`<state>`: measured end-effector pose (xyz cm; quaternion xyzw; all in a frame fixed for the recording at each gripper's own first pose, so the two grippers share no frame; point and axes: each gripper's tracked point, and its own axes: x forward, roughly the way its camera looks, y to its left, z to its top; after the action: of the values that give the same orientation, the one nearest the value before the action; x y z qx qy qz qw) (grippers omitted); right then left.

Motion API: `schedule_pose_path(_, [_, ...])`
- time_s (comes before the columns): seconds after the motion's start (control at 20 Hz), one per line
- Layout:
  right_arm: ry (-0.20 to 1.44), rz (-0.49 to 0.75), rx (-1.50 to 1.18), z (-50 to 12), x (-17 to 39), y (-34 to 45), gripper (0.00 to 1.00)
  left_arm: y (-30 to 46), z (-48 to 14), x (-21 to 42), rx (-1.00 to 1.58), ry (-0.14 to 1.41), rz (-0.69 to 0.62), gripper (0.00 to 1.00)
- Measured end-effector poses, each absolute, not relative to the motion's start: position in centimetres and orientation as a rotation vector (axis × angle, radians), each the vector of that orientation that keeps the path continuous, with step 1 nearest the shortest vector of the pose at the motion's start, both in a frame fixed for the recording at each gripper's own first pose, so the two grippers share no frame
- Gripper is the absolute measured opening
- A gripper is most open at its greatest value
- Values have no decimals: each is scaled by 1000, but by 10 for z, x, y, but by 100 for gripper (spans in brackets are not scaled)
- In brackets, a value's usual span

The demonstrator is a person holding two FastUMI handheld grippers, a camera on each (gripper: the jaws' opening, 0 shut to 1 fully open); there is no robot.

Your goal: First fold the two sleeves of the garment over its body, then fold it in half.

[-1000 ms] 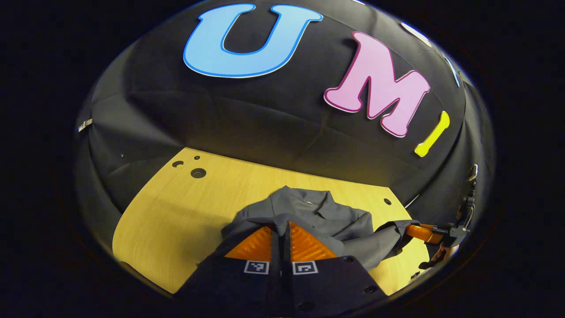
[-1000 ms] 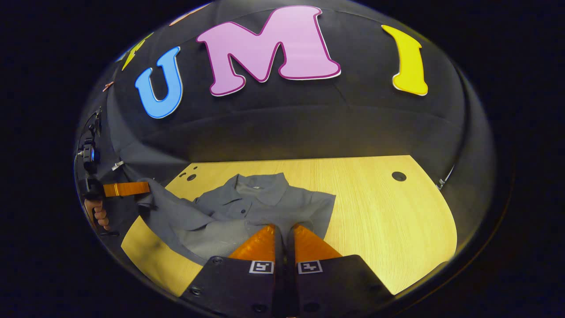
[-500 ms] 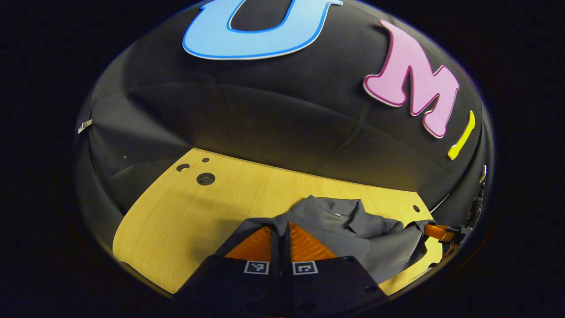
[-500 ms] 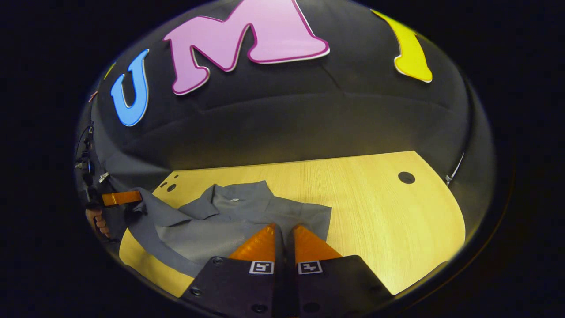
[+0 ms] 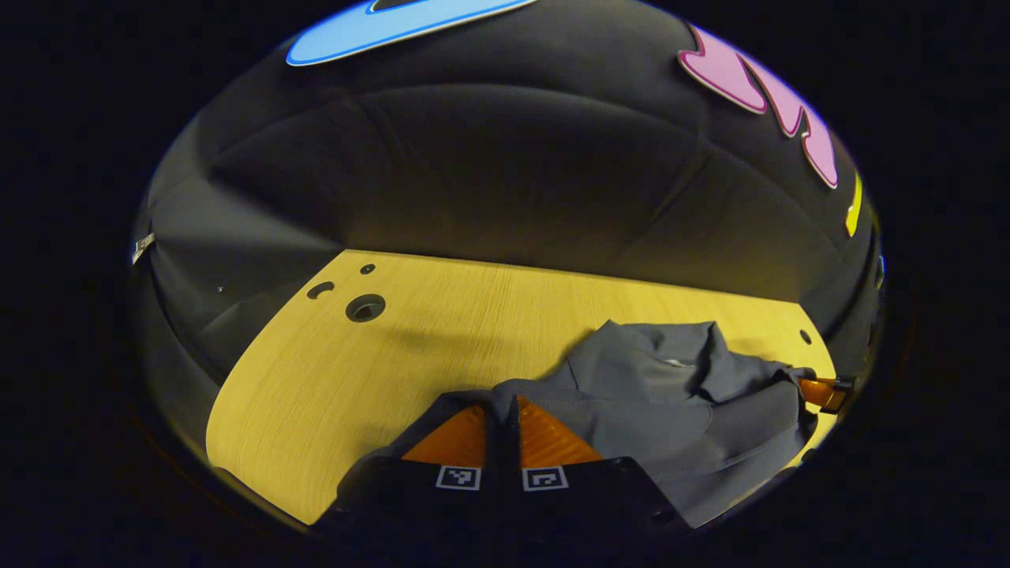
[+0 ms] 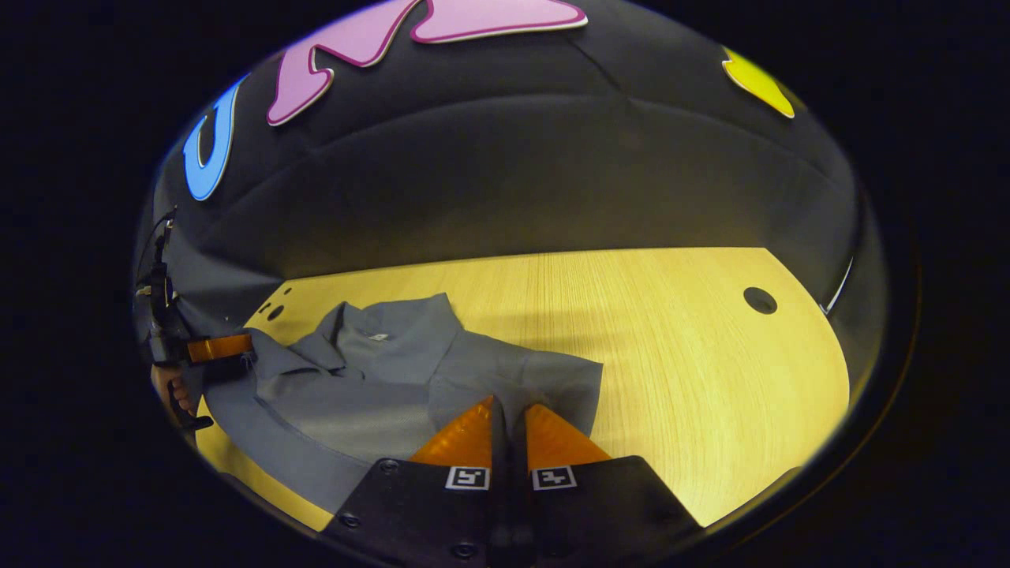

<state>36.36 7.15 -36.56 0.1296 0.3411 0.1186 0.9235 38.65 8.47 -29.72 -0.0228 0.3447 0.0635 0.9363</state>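
A grey collared shirt (image 5: 671,402) lies rumpled on the yellow wooden table (image 5: 331,371), its collar (image 5: 694,347) toward the far wall. My left gripper (image 5: 503,404) is shut on a fold of the shirt's cloth, which drapes over its fingertips. In the right gripper view the shirt (image 6: 379,379) spreads to the left, collar (image 6: 379,327) at the back. My right gripper (image 6: 507,404) is shut on the shirt's edge near the table. The right gripper (image 5: 821,392) shows at the shirt's far right edge, and the left gripper (image 6: 221,347) at its left edge, held by a hand (image 6: 170,390).
The table has round holes at its back left corner (image 5: 364,308) and one at the back right (image 6: 760,300). Bare tabletop (image 6: 694,347) stretches to the right of the shirt. The booth's black cloth wall closes off the back.
Both grippers have come down and forward toward the collar with the cloth in them. The lifted cloth now lies lower over the shirt's body, and both views tilt more toward the table.
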Motion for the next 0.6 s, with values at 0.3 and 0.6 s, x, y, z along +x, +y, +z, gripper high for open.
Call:
schedule_pose_path(0.3, [695, 233, 254, -367, 366, 69, 7, 84, -312, 387, -70, 738, 135, 8])
schedule_pose_path(0.6, [657, 200, 297, -325, 353, 45, 67, 80, -266, 370, -67, 657, 127, 70])
